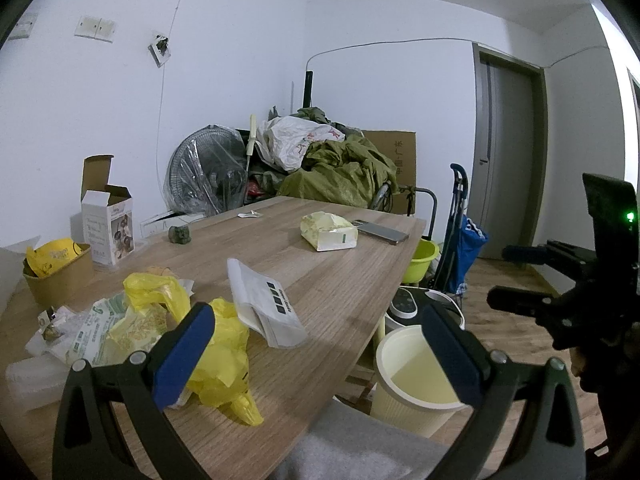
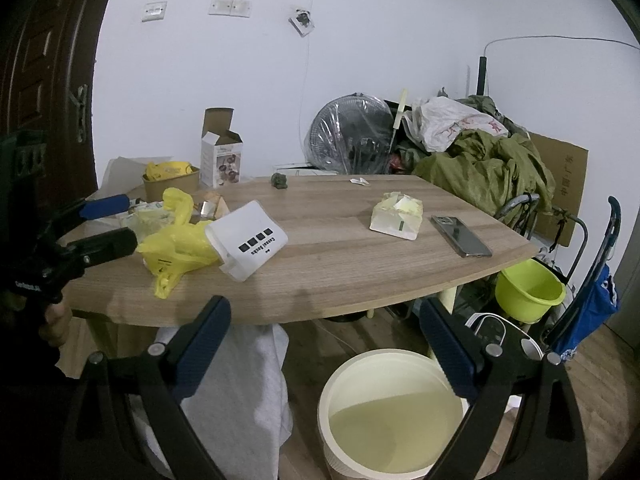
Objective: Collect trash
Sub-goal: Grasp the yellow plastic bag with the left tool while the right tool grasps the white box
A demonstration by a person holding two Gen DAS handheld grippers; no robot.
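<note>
A wooden table (image 1: pixel 328 280) holds trash: a crumpled yellow plastic bag (image 1: pixel 218 356), a white sock package (image 1: pixel 262 300), green-white wrappers (image 1: pixel 100 328) and a tissue pack (image 1: pixel 330 232). A cream waste bin (image 1: pixel 416 380) stands on the floor beside the table. My left gripper (image 1: pixel 316 344) is open over the table's near edge, its left finger by the yellow bag. My right gripper (image 2: pixel 324 344) is open and empty above the bin (image 2: pixel 392 412), below the table edge (image 2: pixel 320 304). The yellow bag (image 2: pixel 176 248) and the sock package (image 2: pixel 248 240) also show in the right wrist view.
A phone (image 2: pixel 460 236), an open white carton (image 2: pixel 220 156), a brown paper bowl (image 2: pixel 172 184), a small dark lump (image 2: pixel 280 181) and a paper scrap (image 2: pixel 360 181) lie on the table. A green basin (image 2: pixel 528 292), a blue trolley (image 2: pixel 588 304), a fan and piled cloth stand behind.
</note>
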